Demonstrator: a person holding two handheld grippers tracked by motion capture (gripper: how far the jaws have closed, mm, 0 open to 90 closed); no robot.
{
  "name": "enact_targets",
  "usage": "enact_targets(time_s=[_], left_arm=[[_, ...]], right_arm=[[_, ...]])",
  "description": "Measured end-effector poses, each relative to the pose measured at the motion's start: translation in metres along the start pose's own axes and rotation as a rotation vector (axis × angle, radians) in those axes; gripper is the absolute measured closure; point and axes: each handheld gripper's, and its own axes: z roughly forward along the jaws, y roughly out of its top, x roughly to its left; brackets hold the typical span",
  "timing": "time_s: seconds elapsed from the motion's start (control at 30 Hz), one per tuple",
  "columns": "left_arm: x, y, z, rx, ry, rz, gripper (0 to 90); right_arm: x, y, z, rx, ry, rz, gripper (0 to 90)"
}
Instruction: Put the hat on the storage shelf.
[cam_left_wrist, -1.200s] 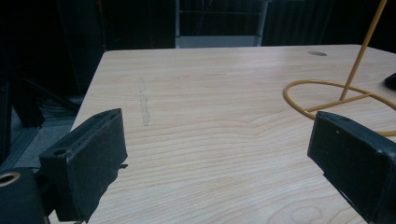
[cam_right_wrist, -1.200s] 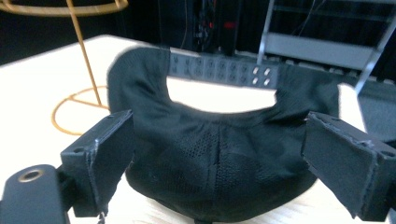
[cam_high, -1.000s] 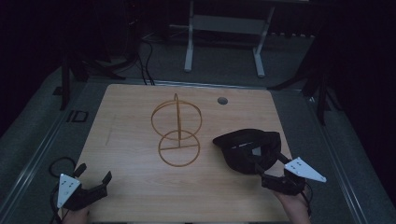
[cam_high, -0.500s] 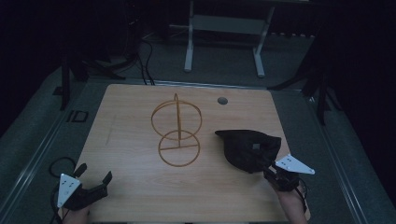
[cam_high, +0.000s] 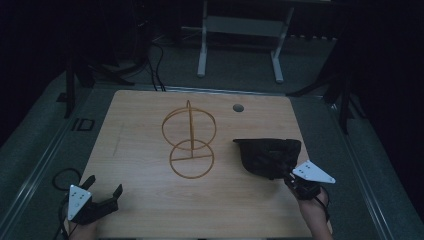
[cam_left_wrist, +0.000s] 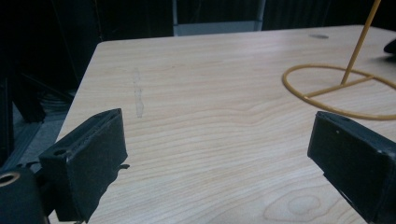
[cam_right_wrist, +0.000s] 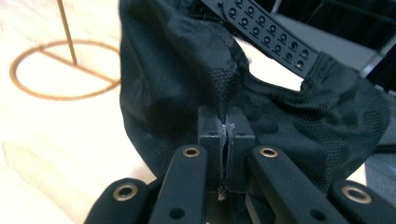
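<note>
The black cap (cam_high: 267, 156) lay on the right half of the wooden table (cam_high: 140, 150), near its right edge, with the crown toward the wire stand (cam_high: 190, 142) and the open back toward the person. The cap was a soft mesh fabric with a faint camouflage pattern; a black plastic strap with 2 rows of punched holes (cam_right_wrist: 266, 32) crossed its rear opening. The right gripper (cam_right_wrist: 226, 128) had its 2 jaws pressed together on a fold of the cap's fabric at the rim, the cloth puckering upward from the pinch; the jaws had just been closing onto it. In the high view the right gripper (cam_high: 295, 179) sat at the cap's near right corner, close to the table's front right edge.

The wire stand was thin, yellow-brown metal: a flat ring base with a cross bar, 1 upright rod, and a vertical ring on top. It stood at the table centre, just beside the cap but apart from it.

The left gripper (cam_high: 100, 200) rested at the front left corner, its 2 blocky black jaws spread wide with bare tabletop between them (cam_left_wrist: 215, 154). The light woodgrain surface was smooth, with open room across the whole left half. A small round grommet (cam_high: 238, 107) sat near the far edge
</note>
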Motion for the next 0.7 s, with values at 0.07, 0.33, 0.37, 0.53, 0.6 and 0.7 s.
enact_targets(time_s=[0.07,0.33,0.37,0.53,0.6,0.7], left_arm=[[-0.001,0.000,0.001,0.002,-0.002,0.009,4.9],[-0.001,0.000,0.002,0.012,-0.011,-0.006,4.9],[-0.001,0.001,0.002,0.013,-0.012,-0.009,4.9],[-0.007,0.007,0.001,0.015,-0.046,-0.022,4.9],[-0.007,0.007,0.001,0.015,-0.046,-0.022,4.9],[-0.024,0.025,0.000,0.046,-0.123,-0.059,4.9]], right_arm=[[-0.001,0.005,-0.002,-0.019,-0.016,-0.011,87.8],[-0.007,0.022,-0.014,-0.080,-0.052,-0.035,87.8],[-0.009,0.025,-0.017,-0.094,-0.058,-0.038,87.8],[-0.009,0.034,-0.030,-0.131,-0.067,-0.052,87.8],[-0.009,0.035,-0.031,-0.132,-0.065,-0.056,87.8],[-0.004,0.041,-0.040,-0.149,-0.052,-0.084,87.8]])
